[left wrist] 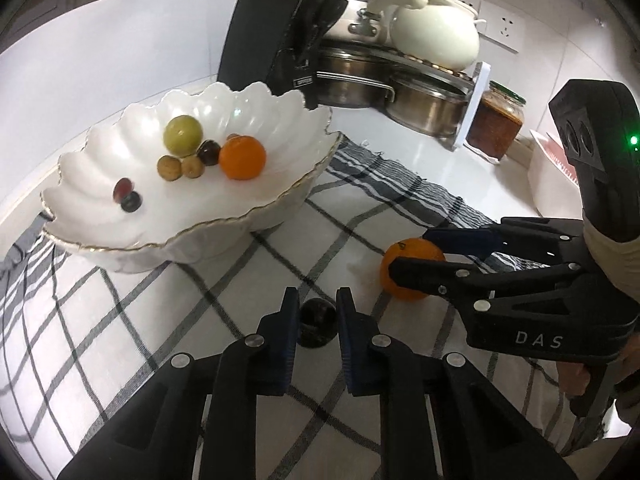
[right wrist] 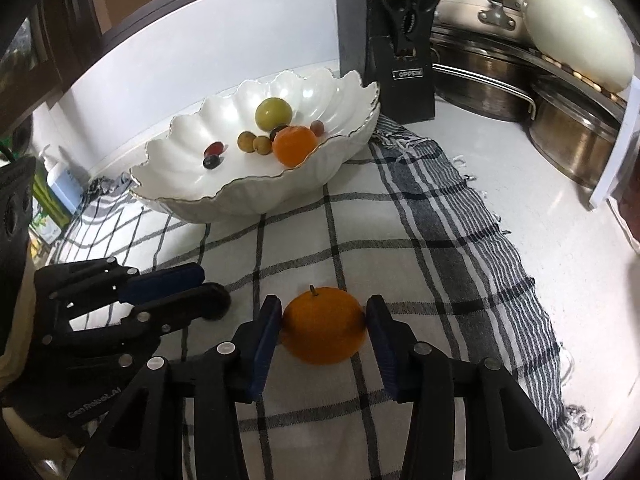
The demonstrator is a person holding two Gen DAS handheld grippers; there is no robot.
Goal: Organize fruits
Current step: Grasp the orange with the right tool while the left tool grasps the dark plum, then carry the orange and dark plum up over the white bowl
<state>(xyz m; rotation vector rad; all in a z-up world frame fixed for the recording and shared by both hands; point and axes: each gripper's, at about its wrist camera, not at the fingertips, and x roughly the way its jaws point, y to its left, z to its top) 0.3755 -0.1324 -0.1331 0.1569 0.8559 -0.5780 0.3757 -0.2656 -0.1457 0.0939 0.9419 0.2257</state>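
A white scalloped bowl [left wrist: 100,236] stands on a checked cloth [left wrist: 100,340] and holds an orange [left wrist: 242,157], a green fruit [left wrist: 183,135] and several small fruits. My left gripper [left wrist: 318,312] is shut on a small dark fruit [left wrist: 317,322] that rests on the cloth. My right gripper [right wrist: 324,320] is shut on a second orange [right wrist: 324,326] on the cloth, its pads touching both sides. That orange also shows in the left wrist view [left wrist: 412,260], with my right gripper [left wrist: 408,252] around it. The bowl [right wrist: 248,200] lies beyond both grippers.
A black knife block [right wrist: 394,52] stands behind the bowl. Steel pots [left wrist: 424,104], a white lidded pot [left wrist: 434,36] and a jar [left wrist: 496,120] crowd the back right. A white container [left wrist: 554,176] sits at the right. A soap bottle [right wrist: 60,180] stands far left.
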